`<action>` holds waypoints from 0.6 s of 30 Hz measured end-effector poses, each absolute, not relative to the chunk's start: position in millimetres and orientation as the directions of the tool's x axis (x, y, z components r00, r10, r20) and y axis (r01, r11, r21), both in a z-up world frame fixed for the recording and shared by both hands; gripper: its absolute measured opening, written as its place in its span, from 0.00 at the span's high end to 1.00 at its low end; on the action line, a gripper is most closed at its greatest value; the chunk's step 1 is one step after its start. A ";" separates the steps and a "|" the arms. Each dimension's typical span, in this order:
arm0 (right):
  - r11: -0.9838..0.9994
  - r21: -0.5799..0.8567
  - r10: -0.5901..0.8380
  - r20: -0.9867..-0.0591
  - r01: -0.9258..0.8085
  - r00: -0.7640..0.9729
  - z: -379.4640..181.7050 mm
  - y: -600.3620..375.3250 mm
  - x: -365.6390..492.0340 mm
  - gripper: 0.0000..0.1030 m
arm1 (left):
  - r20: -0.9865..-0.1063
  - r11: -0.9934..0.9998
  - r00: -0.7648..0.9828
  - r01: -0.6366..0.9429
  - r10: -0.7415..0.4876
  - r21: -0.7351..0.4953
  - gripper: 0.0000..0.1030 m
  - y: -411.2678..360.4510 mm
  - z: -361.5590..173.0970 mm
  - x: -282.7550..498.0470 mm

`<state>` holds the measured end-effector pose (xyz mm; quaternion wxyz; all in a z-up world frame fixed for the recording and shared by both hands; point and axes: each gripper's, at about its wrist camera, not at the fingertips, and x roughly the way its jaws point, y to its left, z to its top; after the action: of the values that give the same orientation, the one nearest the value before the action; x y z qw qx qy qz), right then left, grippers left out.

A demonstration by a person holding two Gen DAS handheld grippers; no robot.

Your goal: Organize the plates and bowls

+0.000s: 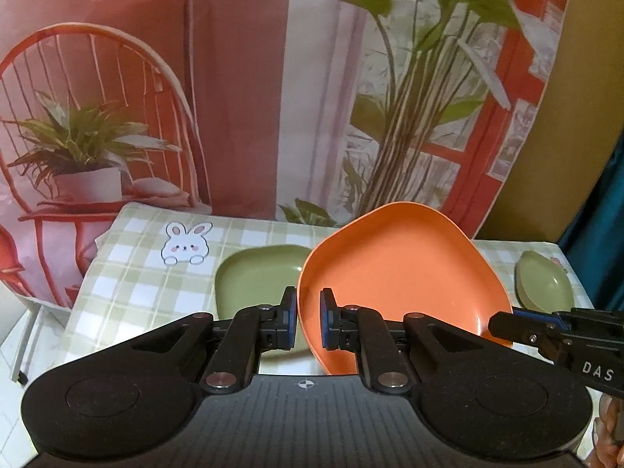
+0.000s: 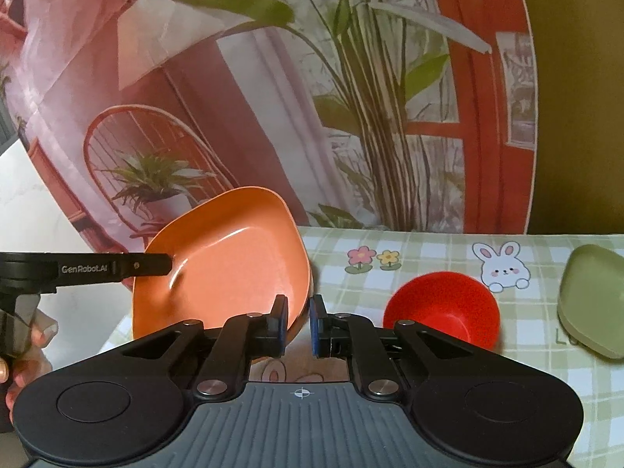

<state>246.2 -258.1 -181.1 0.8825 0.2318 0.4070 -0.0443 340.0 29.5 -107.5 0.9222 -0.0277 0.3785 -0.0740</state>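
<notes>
The left gripper is seen with its fingers closed on the near-left rim of an orange plate, and the right gripper is likewise clamped on the plate's opposite rim, its fingers pressed to either side of the edge. The plate is thus held by both grippers, lifted and tilted above the desk, with its hollow turned toward the cameras.

Beyond the left fingers, a green square plate is seen lying flat on the checked cloth, partly hidden behind the orange plate. Further right, near the desk's far-right edge, a small green dish is resting apart from the others. In the right wrist view a red bowl is found just right of the right fingers, standing alone on the cloth.

As far as can be judged, the task is at an early to middle stage: one plate is in transit, and no stack has yet been formed. The orange plate remains to be set down, probably onto the green square plate below it, and the red bowl and green dish appear still to be gathered.
</notes>
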 end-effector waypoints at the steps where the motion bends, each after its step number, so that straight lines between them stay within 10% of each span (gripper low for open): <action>1: 0.885 0.379 0.114 -0.739 0.269 0.664 -183.3 -258.8 250.8 0.89 | -0.695 0.988 0.702 0.115 -0.156 -0.105 0.88 31.4 -108.2 346.3; 18: 0.857 0.431 0.207 -0.790 0.282 0.576 -249.1 -239.8 323.5 0.87 | -0.735 0.994 0.670 0.044 -0.103 -0.099 0.88 69.6 -159.2 439.3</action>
<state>323.5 -239.8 -249.1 0.8469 0.2664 0.4596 -0.0221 439.3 69.6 -159.2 0.9131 -0.0362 0.4042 -0.0401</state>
